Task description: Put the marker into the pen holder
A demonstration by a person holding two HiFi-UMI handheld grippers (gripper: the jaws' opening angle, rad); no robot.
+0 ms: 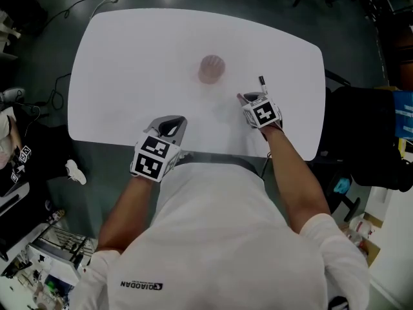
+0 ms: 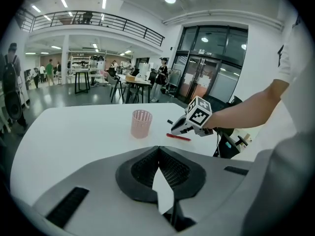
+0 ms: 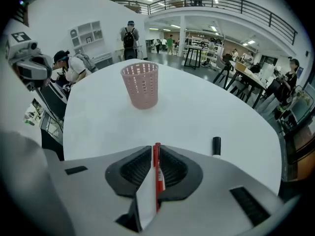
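fingers [image 3: 134, 170] pinch red marker [image 3: 157, 168], lengthwise along them

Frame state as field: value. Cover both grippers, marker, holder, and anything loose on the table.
surface: white table
holder: pink mesh pen holder, upright, mid-table, no marker sticking out
right gripper: shut on red marker, short of the holder
left gripper: shut, nothing between jaws, by the table's near edge
loose item: black-capped marker, lying on the table, apart from the holder

Dim head view, bright fisheye gripper views, ceiling lights
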